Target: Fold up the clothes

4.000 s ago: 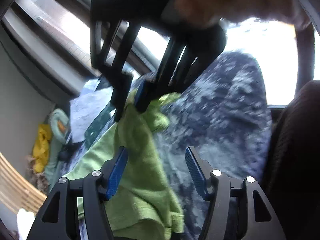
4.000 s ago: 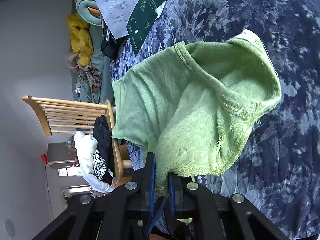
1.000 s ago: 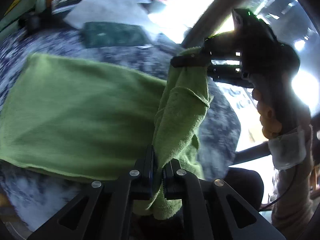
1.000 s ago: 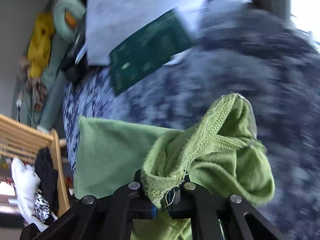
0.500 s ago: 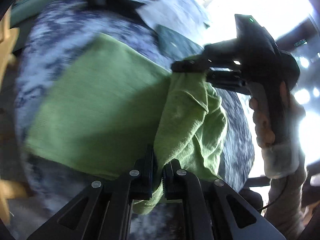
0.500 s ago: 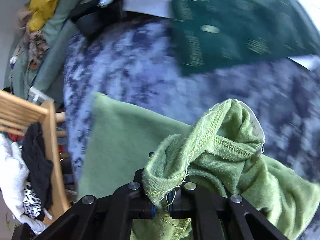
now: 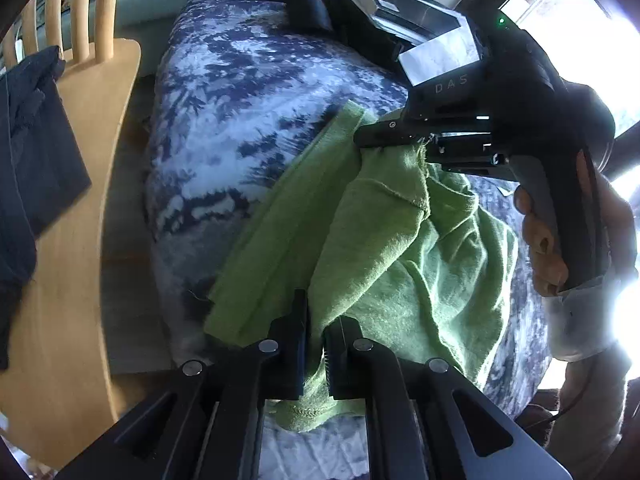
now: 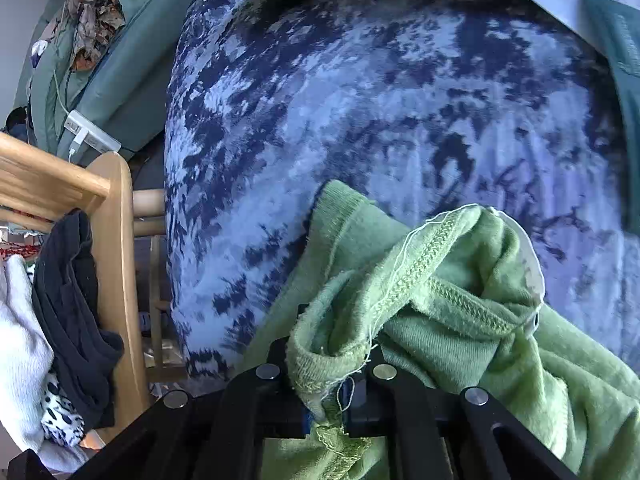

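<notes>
Presently, both tools are clamped on the light green terry-knit garment (image 7: 404, 248), which lies bunched on the blue-and-white mottled bedspread (image 7: 240, 104). Left black two-finger gripper (image 7: 316, 344): fingers closed to a narrow slit, pinching a fold at the garment's near edge. Right black two-finger gripper (image 8: 326, 384): fingers shut on a stitched hem with loose threads. Beside the bedspread stands a pale wooden slatted chair (image 8: 108, 248), with a dark garment (image 8: 72, 304) draped over it.
</notes>
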{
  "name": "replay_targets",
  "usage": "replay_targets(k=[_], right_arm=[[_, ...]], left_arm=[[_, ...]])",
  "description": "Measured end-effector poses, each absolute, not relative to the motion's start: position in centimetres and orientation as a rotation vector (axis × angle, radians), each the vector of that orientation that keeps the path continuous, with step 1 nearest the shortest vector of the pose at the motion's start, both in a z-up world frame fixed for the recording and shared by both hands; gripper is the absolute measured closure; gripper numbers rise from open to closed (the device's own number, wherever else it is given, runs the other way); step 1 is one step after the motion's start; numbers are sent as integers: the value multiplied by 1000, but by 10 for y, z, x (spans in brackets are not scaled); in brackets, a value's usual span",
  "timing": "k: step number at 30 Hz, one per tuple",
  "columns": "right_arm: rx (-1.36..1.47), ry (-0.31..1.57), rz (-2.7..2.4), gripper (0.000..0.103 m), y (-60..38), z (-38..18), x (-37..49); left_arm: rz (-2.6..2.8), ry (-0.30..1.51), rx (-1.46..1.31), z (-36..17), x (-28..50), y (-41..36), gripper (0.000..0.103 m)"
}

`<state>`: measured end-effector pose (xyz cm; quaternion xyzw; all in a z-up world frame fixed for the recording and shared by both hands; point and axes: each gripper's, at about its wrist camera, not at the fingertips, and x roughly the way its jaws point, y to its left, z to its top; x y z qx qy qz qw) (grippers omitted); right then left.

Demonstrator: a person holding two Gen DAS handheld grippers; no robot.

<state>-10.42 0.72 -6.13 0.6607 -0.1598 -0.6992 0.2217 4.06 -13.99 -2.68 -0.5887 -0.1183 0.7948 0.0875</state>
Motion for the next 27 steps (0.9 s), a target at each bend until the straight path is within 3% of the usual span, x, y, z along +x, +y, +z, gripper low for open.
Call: replay_targets(k=[1, 4, 5, 7, 11, 12, 15, 17, 27], right_arm=[[1829, -444, -1927, 87, 6, -62, -106], [1836, -460, -1876, 53, 0, -64, -110], [1833, -467, -1860, 47, -2, -62, -111], [1831, -449, -1860, 46, -4, -54, -111], [1812, -450, -1869, 46, 2, -32, -110], [1805, -474, -1856, 45, 5, -27, -110], [1786, -570, -1801, 42, 20, -16, -107], [1788, -678, -1724, 30, 29, -15, -104], [1713, -883, -1616, 30, 48, -3, -91]], left_arm=[[2367, -347, -1767, -28, 39, -143, 96], [2372, -317, -1845, -33, 34, -150, 95], [2369, -318, -1865, -35, 32, -152, 91], [2358, -306, -1885, -34, 32, -154, 86], [2423, -270, -1882, -22, 35, -160, 52], [2447, -262, -1877, -18, 36, -163, 49], [2504, -230, -1846, -4, 39, -167, 48], [2521, -205, -1810, 6, 41, -166, 46], [2411, 103, -1515, 32, 24, -106, 34]])
